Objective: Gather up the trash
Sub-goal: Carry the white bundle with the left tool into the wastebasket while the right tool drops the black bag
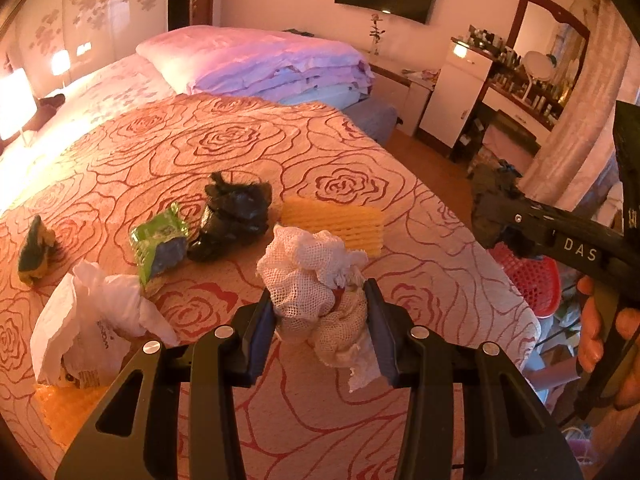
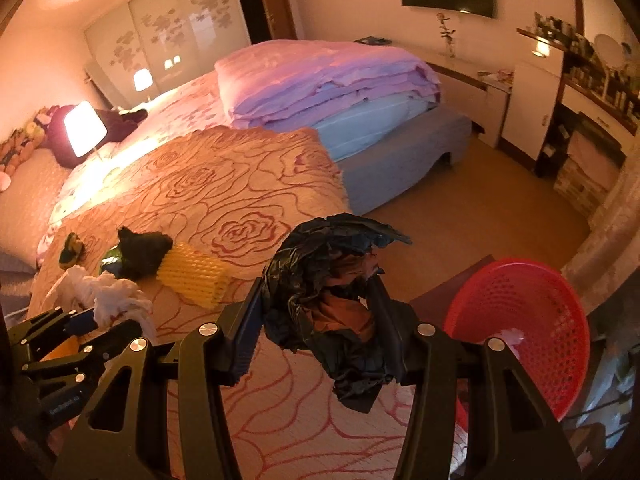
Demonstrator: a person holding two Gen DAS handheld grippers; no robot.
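We find both grippers loaded above the bed. The left gripper [image 1: 320, 312] has its jaws clamped on a wad of white mesh cloth [image 1: 316, 284], gripped at its lower middle, with loose frayed ends hanging below. The right gripper [image 2: 320, 320] has its jaws clamped on a crumpled black plastic bag [image 2: 320, 280] with brownish material showing inside. In the right wrist view the red basket [image 2: 532, 320] sits at four o'clock of that load, beside the bed and apparently on the floor.

Uncollected on the rose-patterned bedspread [image 1: 240, 140], in the left wrist view: a second black bag [image 1: 232, 216] at eleven o'clock of the mesh wad, a green wrapper [image 1: 158, 240] at ten, a white plastic bag [image 1: 92, 320] at nine, a yellow ridged pad [image 1: 332, 220] at twelve, and a small dark-and-yellow scrap [image 1: 36, 248] far at nine.

We judge all items light, soft and compressible. Film bags may slip; grip bunched folds at the centre, not trailing edges.
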